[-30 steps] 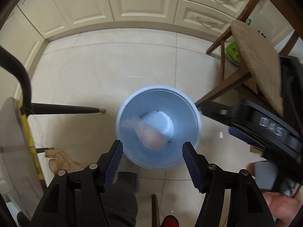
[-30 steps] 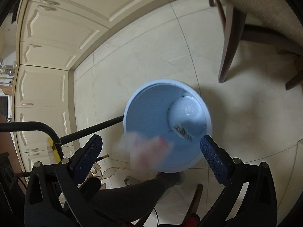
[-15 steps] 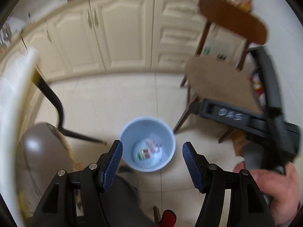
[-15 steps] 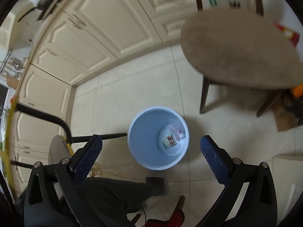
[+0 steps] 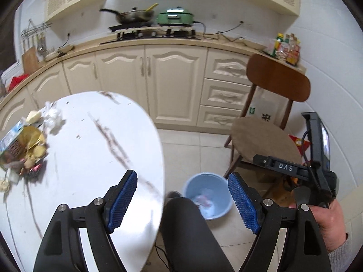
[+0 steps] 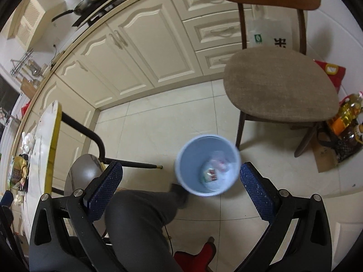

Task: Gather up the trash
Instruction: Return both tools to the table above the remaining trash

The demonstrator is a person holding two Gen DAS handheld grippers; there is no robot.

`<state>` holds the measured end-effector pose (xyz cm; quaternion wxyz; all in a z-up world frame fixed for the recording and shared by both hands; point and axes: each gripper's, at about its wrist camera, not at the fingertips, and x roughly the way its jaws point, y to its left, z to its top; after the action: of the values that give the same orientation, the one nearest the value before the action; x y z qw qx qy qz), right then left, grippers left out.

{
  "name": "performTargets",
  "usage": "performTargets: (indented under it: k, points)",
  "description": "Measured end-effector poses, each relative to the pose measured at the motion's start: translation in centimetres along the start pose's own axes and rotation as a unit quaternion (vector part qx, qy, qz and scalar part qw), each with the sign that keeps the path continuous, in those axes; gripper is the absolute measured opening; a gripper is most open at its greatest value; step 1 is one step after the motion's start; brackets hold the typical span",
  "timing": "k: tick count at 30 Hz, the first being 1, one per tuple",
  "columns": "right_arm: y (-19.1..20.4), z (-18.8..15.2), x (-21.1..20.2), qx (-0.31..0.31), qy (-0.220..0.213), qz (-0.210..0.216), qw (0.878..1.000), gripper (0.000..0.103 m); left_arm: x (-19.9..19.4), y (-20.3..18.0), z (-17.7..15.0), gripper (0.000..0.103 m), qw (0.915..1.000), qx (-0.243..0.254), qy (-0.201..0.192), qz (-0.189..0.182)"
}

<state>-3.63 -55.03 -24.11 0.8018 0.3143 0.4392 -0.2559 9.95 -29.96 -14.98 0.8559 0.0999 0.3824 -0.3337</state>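
**A:** so how far along is the cleanup? Looks like the blue bin (image 6: 207, 165) on the floor has a couple of wrappers (image 6: 214, 168) lying at the bottom, so some of it's done.

**B:** yeah, but plenty left imo. In the left wrist view the white table (image 5: 95, 158) has a whole pile of trash (image 5: 22, 149) out at about 9 o'clock, near its far-left edge: gold foil, a snack packet, crumpled tissue (image 5: 53, 116) just past it toward 10. None of that is in the bin.

**A:** are the grippers carrying anything?

**B:** nope. Left gripper (image 5: 182, 201) has its jaws spread wide, nothing between them. Right gripper (image 6: 181, 189) same, wide apart and empty, with the bin sitting between its fingers at roughly 12 o'clock.

**A:** and the bin relative to the table?

**B:** off the table's right side, down at about 5 o'clock in the left view, beside the wooden chair (image 5: 267, 136). I'd guess several more trips between pile and bin.
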Motion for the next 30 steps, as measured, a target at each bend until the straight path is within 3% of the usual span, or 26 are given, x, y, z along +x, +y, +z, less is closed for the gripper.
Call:
performTargets:
  k: [6,9,14,20,24,30]
  points:
    - [5.1,0.4,-2.0,-0.048,-0.021,0.003,0.999,0.103,-6.0,3.4,-0.4,0.079,0.9985,-0.045,-0.019,0.022]
    - [10.4,0.4,-4.5,-0.103,-0.046,0.024,0.993,0.103,-10.2,6.5,-1.0,0.079,0.9951,-0.075,-0.034,0.055]
    - [22.7,-0.8,-8.7,-0.231,-0.085,0.091,0.965,0.103,-14.9,11.2,-2.6,0.079,0.9814,-0.113,-0.052,0.146]
    - [34.9,-3.6,-10.0,-0.332,-0.1,0.135,0.928,0.103,-18.7,17.1,-3.9,0.079,0.9568,-0.17,-0.063,0.227]
    - [40.0,-5.0,-9.8,-0.367,-0.104,0.149,0.912,0.103,-20.4,19.3,-4.1,0.079,0.9442,-0.193,-0.067,0.258]
    - [44.8,-6.5,-7.6,-0.407,-0.089,0.14,0.898,0.103,-20.7,22.1,-4.6,0.079,0.9352,-0.212,-0.064,0.276]
